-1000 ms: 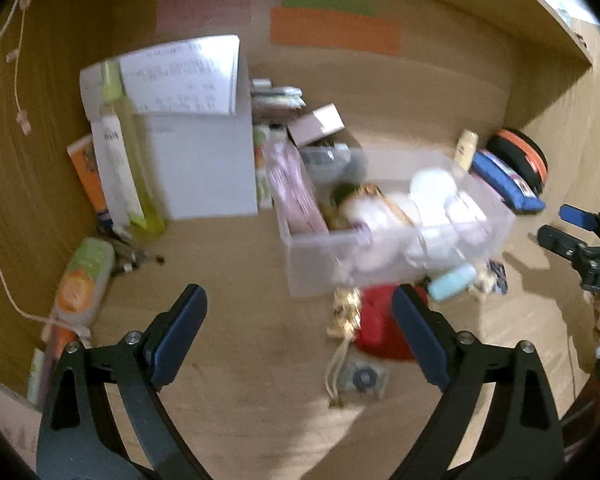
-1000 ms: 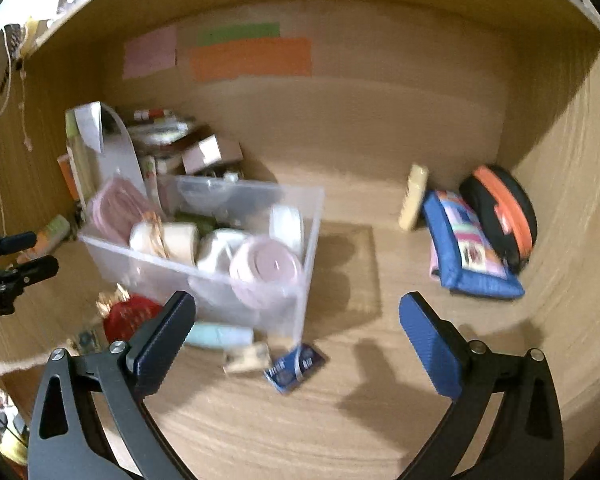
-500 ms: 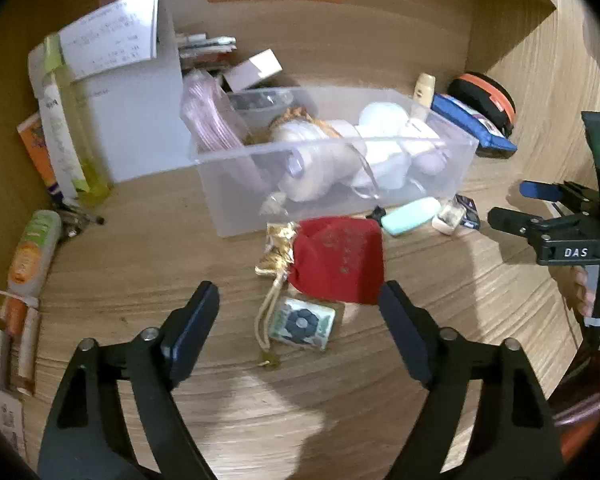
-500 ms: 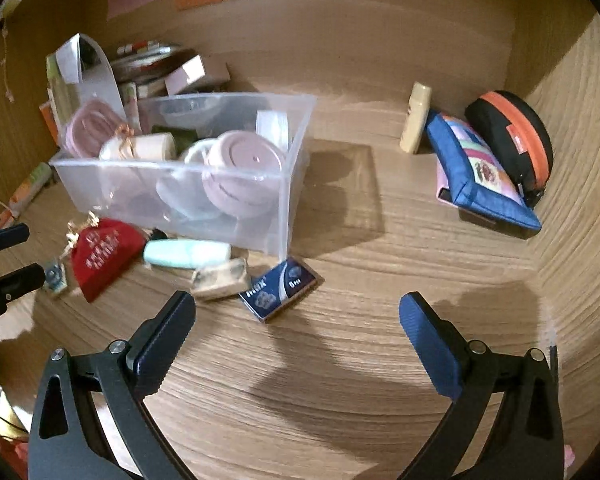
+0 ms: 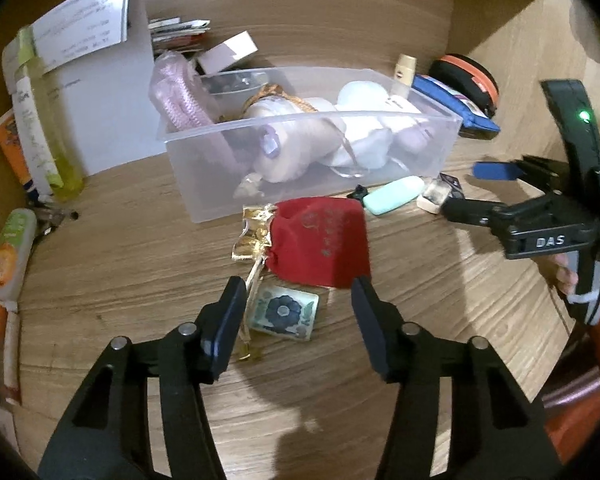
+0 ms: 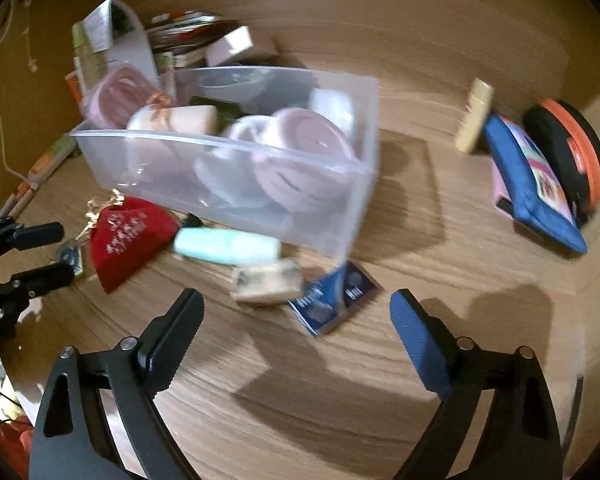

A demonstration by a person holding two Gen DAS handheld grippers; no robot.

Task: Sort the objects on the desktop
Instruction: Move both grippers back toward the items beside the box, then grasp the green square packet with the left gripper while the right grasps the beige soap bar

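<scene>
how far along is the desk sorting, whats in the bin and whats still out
Partly done: the clear bin already holds pink and white rolls. Nothing is gripped: the left gripper, jaws just closing, straddles a floral card by the red pouch; the right gripper, also open, hangs above a blue packet. The mint tube and blue case remain out.

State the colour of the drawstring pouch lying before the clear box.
Red fabric drawstring pouch; left wrist view.

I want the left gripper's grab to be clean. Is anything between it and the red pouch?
Nothing visible blocks the left gripper from the red pouch. Its jaws, just narrowed, are still open. The small flower-printed card and the gold cord lie between them, beside the pouch.
</scene>
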